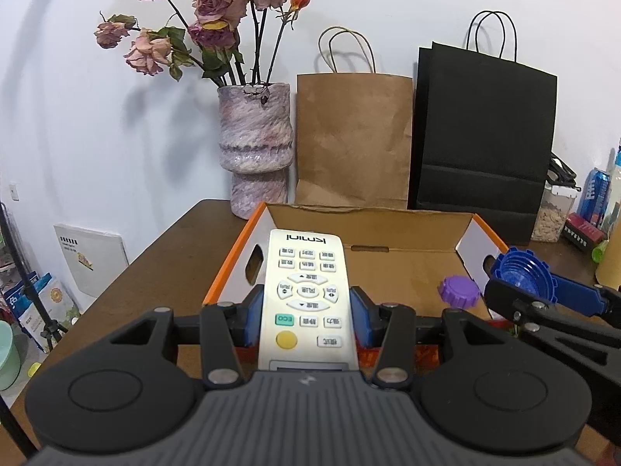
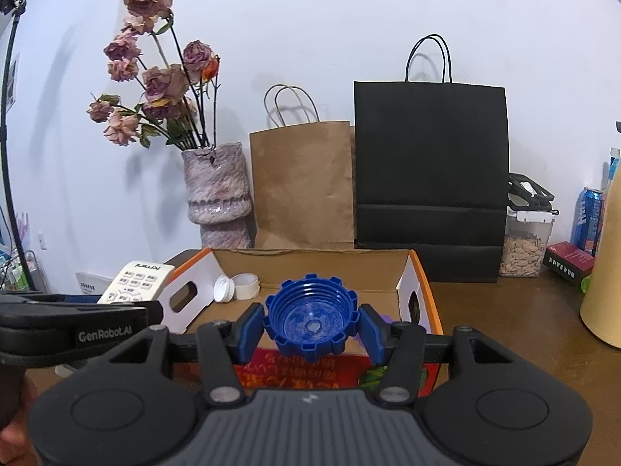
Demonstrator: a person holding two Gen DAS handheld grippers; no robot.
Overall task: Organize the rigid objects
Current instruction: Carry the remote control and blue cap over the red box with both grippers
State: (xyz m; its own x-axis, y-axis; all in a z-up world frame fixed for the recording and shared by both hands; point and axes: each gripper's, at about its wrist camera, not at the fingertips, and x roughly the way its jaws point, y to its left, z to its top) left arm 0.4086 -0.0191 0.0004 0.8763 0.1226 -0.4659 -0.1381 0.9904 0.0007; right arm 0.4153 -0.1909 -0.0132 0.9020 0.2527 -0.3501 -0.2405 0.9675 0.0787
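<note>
My left gripper [image 1: 308,316] is shut on a white remote control [image 1: 308,295], its blue pads pressing both long sides; the remote juts forward over the near left edge of an open cardboard box [image 1: 407,260] with orange rims. My right gripper [image 2: 310,328] is shut on a blue notched bottle cap [image 2: 310,316], hollow side toward the camera, held above the box's near wall [image 2: 310,372]. The left wrist view also shows the blue cap [image 1: 518,273] at the right. A purple cap [image 1: 458,291] lies inside the box, and a white cap and ring [image 2: 236,287] sit near its left wall.
On the brown table [image 1: 155,268] behind the box stand a mottled vase with dried roses [image 1: 254,147], a brown paper bag [image 1: 351,139] and a black paper bag [image 1: 481,136]. At the right are a clear food container [image 2: 524,244], a blue can [image 2: 588,219] and a tan cylinder [image 2: 605,291].
</note>
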